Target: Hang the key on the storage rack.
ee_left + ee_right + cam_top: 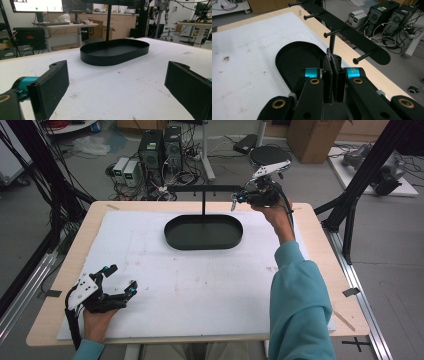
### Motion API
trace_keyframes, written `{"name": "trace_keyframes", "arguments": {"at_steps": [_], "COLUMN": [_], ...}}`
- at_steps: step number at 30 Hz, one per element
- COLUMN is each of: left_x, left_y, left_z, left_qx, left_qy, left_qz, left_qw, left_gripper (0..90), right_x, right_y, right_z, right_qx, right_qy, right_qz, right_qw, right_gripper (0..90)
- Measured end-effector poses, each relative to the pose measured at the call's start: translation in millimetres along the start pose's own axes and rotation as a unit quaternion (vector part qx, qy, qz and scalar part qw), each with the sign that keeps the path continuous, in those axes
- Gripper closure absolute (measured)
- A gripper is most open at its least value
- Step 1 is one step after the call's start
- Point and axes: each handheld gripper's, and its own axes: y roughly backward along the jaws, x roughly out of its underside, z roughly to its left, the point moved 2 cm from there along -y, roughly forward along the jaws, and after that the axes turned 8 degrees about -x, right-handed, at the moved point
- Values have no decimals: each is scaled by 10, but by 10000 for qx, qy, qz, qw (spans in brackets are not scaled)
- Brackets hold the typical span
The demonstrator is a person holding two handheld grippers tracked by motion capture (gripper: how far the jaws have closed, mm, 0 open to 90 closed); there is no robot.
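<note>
A black oval tray (172, 240) lies at the far middle of the white mat, with a thin post (203, 202) rising from it to a black crossbar (205, 188) that carries several pegs. My right gripper (234, 200) hovers at the bar's right end, above the tray's far right edge. In the right gripper view its jaws (331, 58) are pressed together on a small thin purplish thing (328, 53), just short of a peg (332, 32) on the bar (362, 45). My left gripper (122, 277) rests open and empty at the near left of the mat, facing the tray (112, 60).
The white mat (200, 285) covers most of the wooden table (320, 235). Black frame posts (360, 175) stand off the right and left table edges. Computers (160, 147) and cables sit on the floor behind the table.
</note>
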Motion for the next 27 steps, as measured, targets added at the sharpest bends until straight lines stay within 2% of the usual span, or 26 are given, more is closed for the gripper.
{"name": "trace_keyframes", "arguments": {"at_steps": [2,3,5,7,14,23,27], "left_x": [0,0,0,0,0,0,0], "left_y": [1,1,1,0,-1,-1,1], "left_z": [0,0,0,0,3,2,-1], "left_qx": [-5,-7,1,-4,4,-3,-8], "left_qy": [9,7,0,21,25,22,22], "left_qz": [-1,0,-2,-6,-5,-4,-8], "left_qw": [10000,10000,10000,10000,10000,10000,10000], "left_gripper": [60,60,60,60,60,60,60], "right_x": [-24,-59,-73,-83,-73,-72,-57], "right_y": [-1,4,4,-8,-55,-115,-162], "right_z": [-9,-13,-20,-38,-141,-202,-214], "right_qx": [-39,-7,-27,-19,-21,-13,35], "right_qy": [-52,37,8,13,-149,-195,-206], "right_qz": [59,5,-33,45,172,229,339], "right_qw": [10000,10000,10000,10000,9997,9995,9992], "right_gripper": [894,893,894,894,893,893,893]}}
